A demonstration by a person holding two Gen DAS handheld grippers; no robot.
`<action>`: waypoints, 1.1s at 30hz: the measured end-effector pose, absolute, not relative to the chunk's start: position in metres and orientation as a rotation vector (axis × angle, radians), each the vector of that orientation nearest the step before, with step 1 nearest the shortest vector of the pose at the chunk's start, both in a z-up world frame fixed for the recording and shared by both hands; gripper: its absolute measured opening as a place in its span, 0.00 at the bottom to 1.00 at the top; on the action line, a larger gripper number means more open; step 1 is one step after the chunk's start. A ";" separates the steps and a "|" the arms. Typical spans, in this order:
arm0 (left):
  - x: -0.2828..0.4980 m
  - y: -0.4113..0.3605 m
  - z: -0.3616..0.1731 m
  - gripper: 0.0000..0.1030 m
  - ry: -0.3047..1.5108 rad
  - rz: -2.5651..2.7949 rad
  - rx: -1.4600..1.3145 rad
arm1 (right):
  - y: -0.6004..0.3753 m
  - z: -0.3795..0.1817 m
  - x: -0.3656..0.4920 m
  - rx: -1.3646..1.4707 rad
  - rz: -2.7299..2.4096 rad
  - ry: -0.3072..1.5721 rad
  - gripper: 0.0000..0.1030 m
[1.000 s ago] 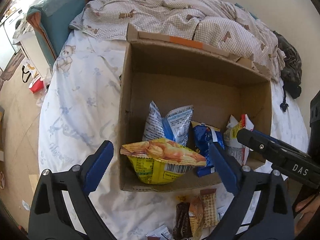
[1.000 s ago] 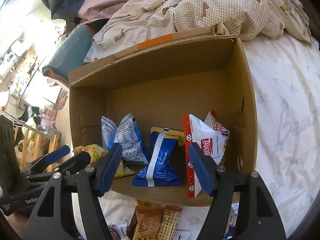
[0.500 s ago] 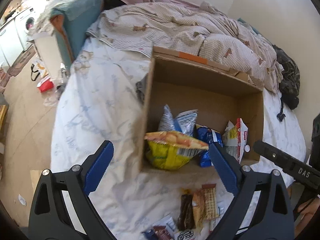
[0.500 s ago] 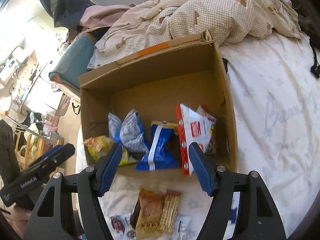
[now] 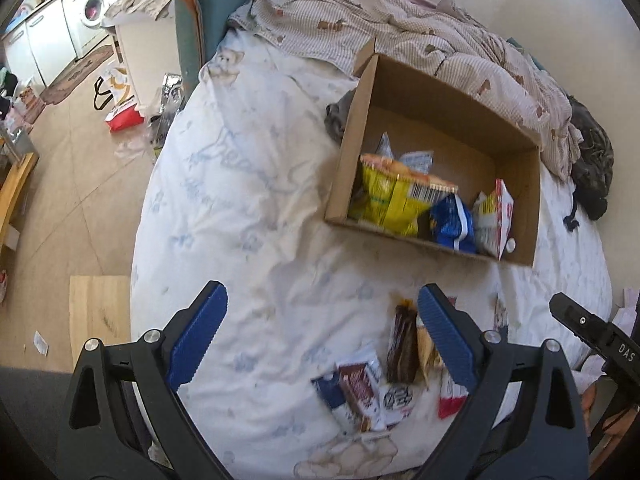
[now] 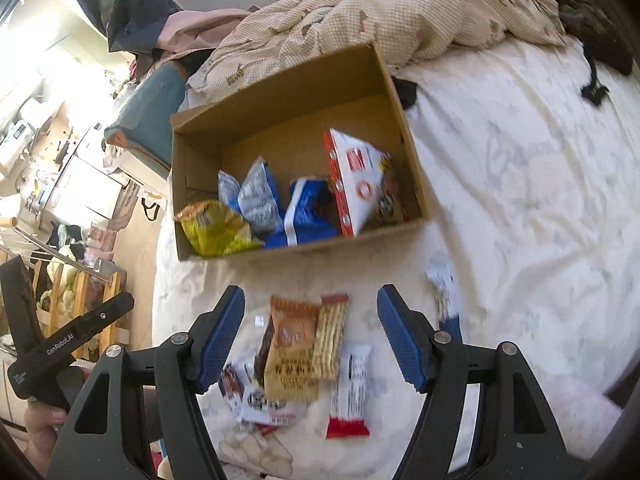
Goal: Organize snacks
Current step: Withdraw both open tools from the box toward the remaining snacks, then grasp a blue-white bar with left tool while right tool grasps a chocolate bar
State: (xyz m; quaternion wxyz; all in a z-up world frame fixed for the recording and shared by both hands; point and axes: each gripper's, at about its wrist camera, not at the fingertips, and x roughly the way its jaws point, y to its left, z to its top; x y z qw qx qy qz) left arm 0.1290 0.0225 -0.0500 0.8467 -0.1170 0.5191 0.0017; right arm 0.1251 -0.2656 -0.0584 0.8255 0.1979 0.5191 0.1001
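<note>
- On the bed sheet, at the left of the left wrist view, only printed white fabric is seen; a tiled floor and a washing machine are visible past the mattress edge.
- Between those areas and the snacks, the left gripper is held above the sheet with its blue-padded jaws spread wide and nothing between them.
- Further right in the same view, a cardboard box is set on the sheet, its open top turned toward the camera.
- Inside the box, from left to right, a yellow chip bag, a blue packet and a red-and-white packet are stood against one another along the near wall; a blue-and-white bag is seen behind the yellow one in the right wrist view.
- Near the box's front wall, loose snack bars are scattered on the sheet: an orange wrapper overlapped by a waffle-patterned one, with a red-and-white bar just beside them.
- Above this pile, the right gripper is held with its jaws released and parted, gripping nothing.
- At the far right, a checked duvet is bunched behind the box, touching its rear flap.
</note>
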 end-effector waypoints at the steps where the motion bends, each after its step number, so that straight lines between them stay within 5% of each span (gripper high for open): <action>1: 0.126 0.022 -0.051 0.92 1.100 0.005 -0.246 | -0.267 -0.060 0.121 0.423 0.209 1.107 0.70; 12: 0.095 0.014 -0.105 0.89 1.279 0.043 -0.314 | -0.275 -0.074 0.087 0.483 0.180 1.154 0.70; 18: 0.081 0.014 -0.154 0.48 1.464 0.076 -0.441 | -0.273 -0.074 0.084 0.491 0.182 1.154 0.70; 29: 0.081 -0.027 -0.183 0.39 1.546 0.030 -0.303 | -0.263 -0.076 0.089 0.462 0.197 1.160 0.70; 33: 0.078 -0.040 -0.185 0.13 1.561 -0.004 -0.195 | -0.262 -0.076 0.090 0.465 0.195 1.162 0.70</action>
